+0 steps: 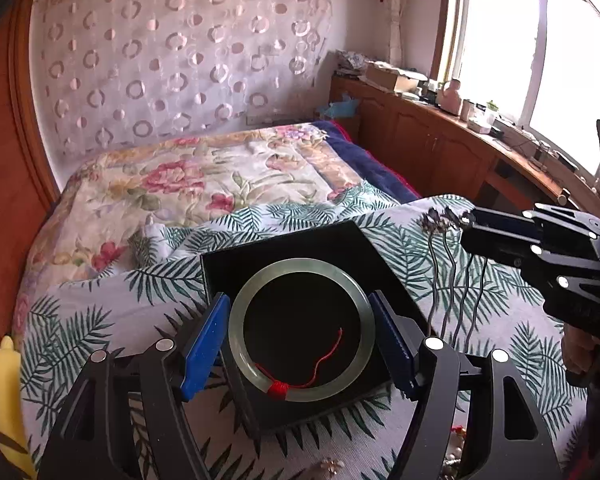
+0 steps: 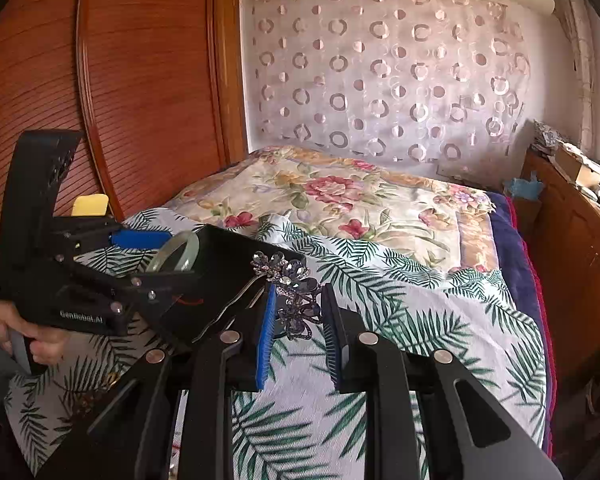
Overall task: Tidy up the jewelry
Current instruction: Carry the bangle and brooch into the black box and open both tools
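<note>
A pale green jade bangle [image 1: 300, 276] with a red thread knot sits between the blue pads [image 1: 204, 344] of my left gripper [image 1: 300, 344], which is shut on it. The bangle hangs over an open black box [image 1: 300, 240] on the palm-leaf cloth; I cannot tell whether it touches the box floor. My right gripper [image 2: 300, 332] is shut on a bunch of hairpins with purple rhinestone flowers [image 2: 296, 300], held just right of the box [image 2: 228, 264]. In the left wrist view the right gripper [image 1: 470, 226] holds the flower heads [image 1: 440, 220] with the wavy prongs hanging down.
The palm-leaf cloth [image 2: 400, 300] covers the near end of a bed with a floral quilt [image 2: 340, 192]. A wooden wardrobe [image 2: 140, 80] stands on the left and a cluttered wooden cabinet [image 1: 440, 140] runs under the window. Small loose jewelry [image 1: 456, 432] lies near the front edge.
</note>
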Demonstrator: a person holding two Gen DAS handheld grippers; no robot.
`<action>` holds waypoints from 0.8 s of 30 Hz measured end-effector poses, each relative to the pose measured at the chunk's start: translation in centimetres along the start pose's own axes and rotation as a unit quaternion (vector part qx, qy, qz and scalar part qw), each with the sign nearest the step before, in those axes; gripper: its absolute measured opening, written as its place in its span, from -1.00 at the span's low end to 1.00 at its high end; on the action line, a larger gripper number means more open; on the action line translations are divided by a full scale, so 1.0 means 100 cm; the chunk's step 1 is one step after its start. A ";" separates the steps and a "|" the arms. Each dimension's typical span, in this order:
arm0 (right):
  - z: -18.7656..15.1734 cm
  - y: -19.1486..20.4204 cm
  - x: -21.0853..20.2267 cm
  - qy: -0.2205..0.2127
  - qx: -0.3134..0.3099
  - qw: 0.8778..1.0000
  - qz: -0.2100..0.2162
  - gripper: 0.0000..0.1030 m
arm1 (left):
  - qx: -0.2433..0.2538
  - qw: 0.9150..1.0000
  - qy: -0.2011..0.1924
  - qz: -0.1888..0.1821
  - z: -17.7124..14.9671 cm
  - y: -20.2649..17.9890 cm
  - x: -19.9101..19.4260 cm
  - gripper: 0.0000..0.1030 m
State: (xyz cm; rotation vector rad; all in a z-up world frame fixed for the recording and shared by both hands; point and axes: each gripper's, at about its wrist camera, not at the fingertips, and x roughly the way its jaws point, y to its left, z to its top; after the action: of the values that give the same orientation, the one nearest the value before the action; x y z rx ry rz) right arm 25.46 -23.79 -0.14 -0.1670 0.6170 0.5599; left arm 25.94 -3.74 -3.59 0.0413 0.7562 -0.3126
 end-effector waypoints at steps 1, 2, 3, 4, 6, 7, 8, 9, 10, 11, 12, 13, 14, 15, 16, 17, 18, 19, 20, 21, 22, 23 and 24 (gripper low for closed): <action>0.002 -0.001 0.004 0.001 -0.001 1.000 0.001 -0.52 | -0.002 1.000 0.002 0.000 0.000 0.001 0.002 0.31; 0.004 -0.002 0.007 0.001 -0.001 1.000 0.002 -0.52 | -0.003 1.000 0.004 0.001 0.000 0.002 0.004 0.31; 0.005 -0.003 0.009 0.002 -0.001 1.000 0.004 -0.52 | -0.004 1.000 0.002 0.003 0.000 0.003 0.004 0.31; 0.006 -0.003 0.012 0.003 -0.002 1.000 0.006 -0.52 | -0.006 1.000 0.000 0.003 0.000 0.005 0.004 0.32; 0.008 -0.002 0.017 0.005 -0.005 1.000 0.007 -0.52 | -0.009 1.000 -0.004 0.000 0.001 0.006 0.001 0.36; 0.009 -0.001 0.020 0.006 -0.007 1.000 0.009 -0.52 | -0.010 1.000 -0.007 0.001 0.001 0.006 -0.001 0.39; 0.009 0.000 0.021 0.006 -0.008 1.000 0.010 -0.52 | -0.010 1.000 -0.010 0.001 0.002 0.007 -0.002 0.39; 0.009 0.001 0.022 0.006 -0.010 1.000 0.012 -0.52 | -0.011 1.000 -0.014 0.003 0.002 0.008 -0.006 0.39; 0.010 0.002 0.024 0.006 -0.012 1.000 0.013 -0.52 | -0.012 1.000 -0.017 0.004 0.002 0.009 -0.009 0.39; 0.012 0.004 0.026 0.006 -0.013 1.000 0.016 -0.52 | -0.015 1.000 -0.021 0.005 0.001 0.012 -0.013 0.40; 0.014 0.005 0.027 0.006 -0.014 1.000 0.017 -0.52 | -0.019 1.000 -0.024 0.006 0.001 0.014 -0.016 0.40; 0.014 0.007 0.028 0.006 -0.017 1.000 0.018 -0.52 | -0.022 0.999 -0.027 0.008 0.000 0.016 -0.019 0.42; 0.016 0.010 0.030 0.006 -0.020 1.000 0.020 -0.52 | -0.024 0.999 -0.030 0.010 -0.001 0.018 -0.022 0.44; 0.016 0.014 0.032 0.008 -0.024 0.999 0.022 -0.52 | -0.026 0.999 -0.034 0.013 -0.003 0.021 -0.026 0.48; 0.017 0.017 0.035 0.010 -0.028 0.999 0.023 -0.52 | -0.028 0.999 -0.037 0.016 -0.005 0.023 -0.029 0.57; 0.017 0.022 0.040 0.015 -0.035 0.999 0.023 -0.52 | -0.030 0.999 -0.040 0.020 -0.007 0.026 -0.031 0.59; 0.015 0.025 0.043 0.017 -0.039 0.999 0.023 -0.52 | -0.032 0.998 -0.042 0.026 -0.010 0.030 -0.035 0.59; 0.015 0.028 0.048 0.022 -0.043 0.999 0.023 -0.52 | -0.034 0.998 -0.043 0.031 -0.012 0.032 -0.037 0.59; 0.014 0.032 0.052 0.026 -0.045 0.998 0.024 -0.52 | -0.037 0.998 -0.044 0.035 -0.014 0.035 -0.039 0.60; 0.014 0.035 0.056 0.032 -0.048 0.998 0.026 -0.52 | -0.042 0.997 -0.045 0.039 -0.018 0.039 -0.042 0.62; 0.014 0.037 0.059 0.035 -0.051 0.998 0.026 -0.52 | -0.046 0.997 -0.046 0.041 -0.020 0.041 -0.044 0.66; 0.013 0.040 0.063 0.038 -0.057 0.997 0.025 -0.52 | -0.049 0.997 -0.047 0.043 -0.023 0.043 -0.046 0.69; 0.012 0.043 0.065 0.041 -0.060 0.997 0.025 -0.52 | -0.052 0.996 -0.049 0.047 -0.026 0.046 -0.048 0.71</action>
State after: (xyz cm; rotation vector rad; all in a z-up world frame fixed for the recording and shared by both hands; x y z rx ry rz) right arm 28.10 -16.92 -2.97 -0.2897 0.6685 0.6411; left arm 22.29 2.32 -2.58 -0.0376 0.6699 -0.1842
